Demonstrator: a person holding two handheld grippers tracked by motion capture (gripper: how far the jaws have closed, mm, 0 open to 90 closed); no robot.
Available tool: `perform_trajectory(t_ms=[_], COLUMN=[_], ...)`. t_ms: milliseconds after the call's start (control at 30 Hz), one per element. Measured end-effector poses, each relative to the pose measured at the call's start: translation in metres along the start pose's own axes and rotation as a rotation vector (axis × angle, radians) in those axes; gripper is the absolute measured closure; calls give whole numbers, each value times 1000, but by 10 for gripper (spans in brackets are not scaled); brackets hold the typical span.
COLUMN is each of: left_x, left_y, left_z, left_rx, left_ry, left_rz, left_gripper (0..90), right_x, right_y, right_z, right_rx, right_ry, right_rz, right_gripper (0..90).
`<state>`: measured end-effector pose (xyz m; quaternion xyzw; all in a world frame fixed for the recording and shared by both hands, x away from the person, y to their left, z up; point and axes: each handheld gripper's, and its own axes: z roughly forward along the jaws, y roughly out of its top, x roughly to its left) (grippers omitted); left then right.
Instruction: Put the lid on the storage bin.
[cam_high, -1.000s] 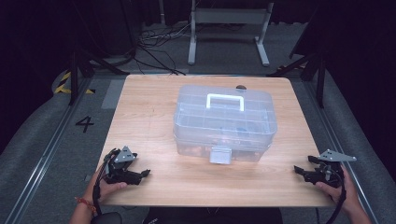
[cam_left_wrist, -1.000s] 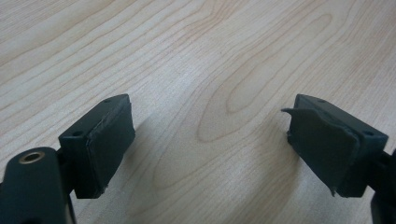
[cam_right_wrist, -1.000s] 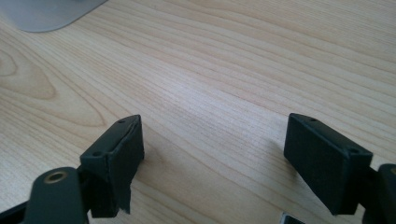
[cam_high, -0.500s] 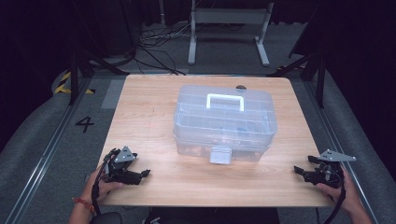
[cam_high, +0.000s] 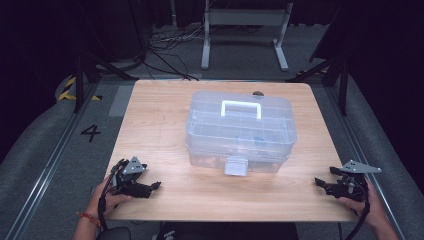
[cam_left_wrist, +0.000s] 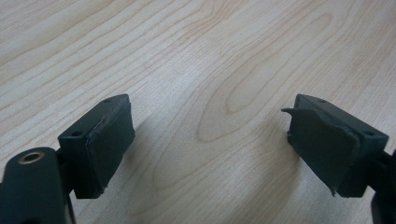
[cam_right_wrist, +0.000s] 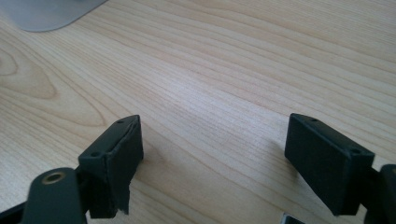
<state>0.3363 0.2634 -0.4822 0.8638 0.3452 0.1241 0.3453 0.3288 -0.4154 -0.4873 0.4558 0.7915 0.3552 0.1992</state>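
Clear plastic storage box with white handle and front latch, standing closed at the centre of the wooden table in the high view; left gripper at lower left of that frame, right gripper at lower right, each resting near the table's front edge and well apart from the box; in both gripper views the black jaws stand spread over bare wood with nothing between them, a grey corner of the box at upper left of the right gripper view. Judged step: the approach to the box; it would go best with one gripper brought square to the latch and the other steadying the lid or wall, since a light clear case may slide when pushed. Against the earlier frames nothing differs; box and both grippers lie as before, jaws equally wide.
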Motion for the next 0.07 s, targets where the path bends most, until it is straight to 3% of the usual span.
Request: perform_trajectory(t_ms=[67], left_x=[0], left_y=[0], left_z=[0], left_rx=[0], left_ry=[0], left_rz=[0], left_gripper=[147], right_x=[0], right_y=[0], right_z=[0], right_rx=[0], right_ry=[0], right_rz=[-1], right_gripper=[198])
